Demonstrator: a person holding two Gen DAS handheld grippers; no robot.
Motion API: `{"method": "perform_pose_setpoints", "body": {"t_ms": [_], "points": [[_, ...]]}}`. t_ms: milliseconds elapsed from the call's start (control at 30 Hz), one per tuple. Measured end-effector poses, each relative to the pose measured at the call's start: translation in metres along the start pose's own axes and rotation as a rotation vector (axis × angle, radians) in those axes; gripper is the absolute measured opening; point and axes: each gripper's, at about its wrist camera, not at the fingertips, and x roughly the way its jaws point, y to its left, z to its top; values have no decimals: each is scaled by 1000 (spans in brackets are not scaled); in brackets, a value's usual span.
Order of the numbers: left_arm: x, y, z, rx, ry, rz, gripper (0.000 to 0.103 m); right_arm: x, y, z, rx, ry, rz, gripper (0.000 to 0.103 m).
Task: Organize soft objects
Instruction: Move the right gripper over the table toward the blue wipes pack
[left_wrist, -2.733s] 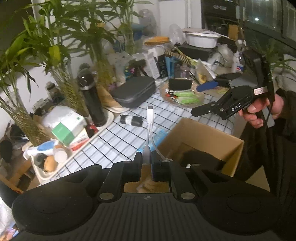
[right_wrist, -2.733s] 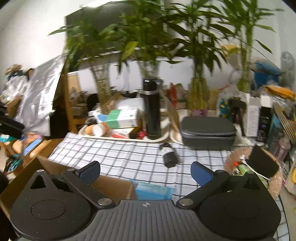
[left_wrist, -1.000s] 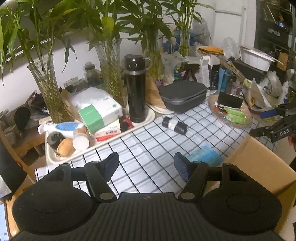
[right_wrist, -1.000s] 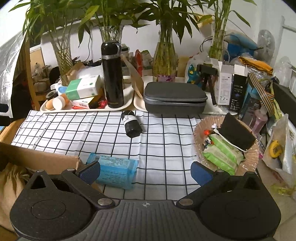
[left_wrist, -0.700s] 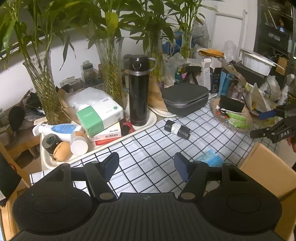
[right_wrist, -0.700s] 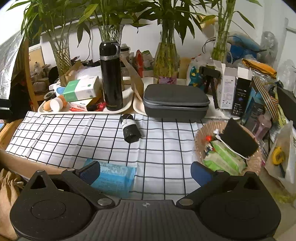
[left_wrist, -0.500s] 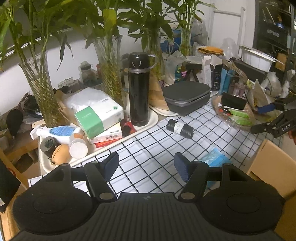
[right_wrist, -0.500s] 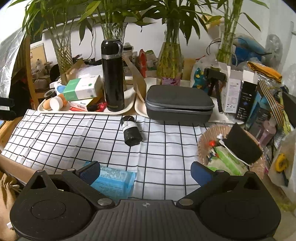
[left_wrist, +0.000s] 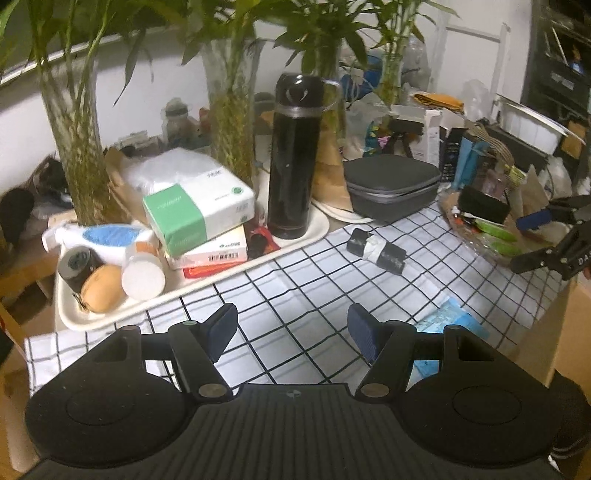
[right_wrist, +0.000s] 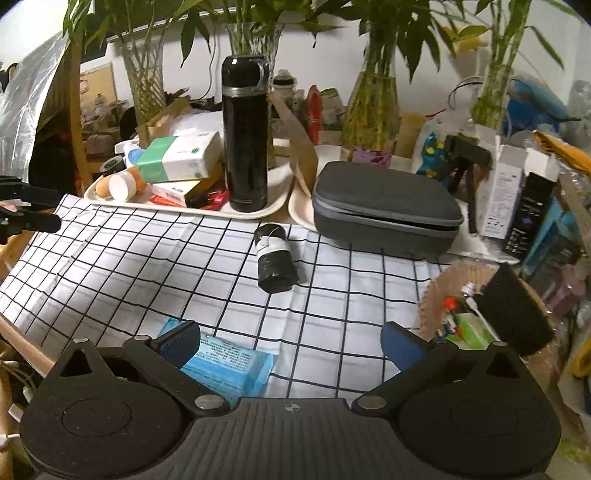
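Both hand-held grippers have left the cardboard box (left_wrist: 576, 332) and come forward and down over the checked cloth (left_wrist: 295, 280) on the counter.

Left hand-held gripper (left_wrist: 291, 328): jaws apart, nothing between the pads, only bare cloth ahead. A moment back it was clamped on a white cable above the box; that is gone from it now.

Right hand-held gripper (right_wrist: 290, 341): jaws wide, empty.

The blue soft pack (right_wrist: 225, 365) lies flat on the cloth just under the right gripper's left finger and close off the left gripper's right finger. The black roll (right_wrist: 275, 258) with its white label lies farther ahead of both, in front of the grey zip case (right_wrist: 384, 206).

Reading: the drop into the box looks done and the next pick has begun. The blue pack is the nearest candidate, the roll the second.
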Motion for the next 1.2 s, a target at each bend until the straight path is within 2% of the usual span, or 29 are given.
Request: {"method": "perform_pose_setpoints", "body": {"t_ms": [200, 467, 600, 867, 1200], "points": [[10, 9, -12, -33, 21, -1, 65, 23, -2, 0, -109, 38, 43, 103], [17, 11, -19, -27, 49, -3, 65, 56, 0, 7, -284, 74, 184, 102], [20, 11, -21, -23, 69, 11, 65, 73, 1, 7, -372, 102, 278, 96], [22, 22, -22, -96, 109, 15, 65, 90, 12, 7, -579, 155, 377, 96], [29, 24, -26, -103, 167, 64, 65, 111, 22, -5, -795, 313, 451, 97]]}}
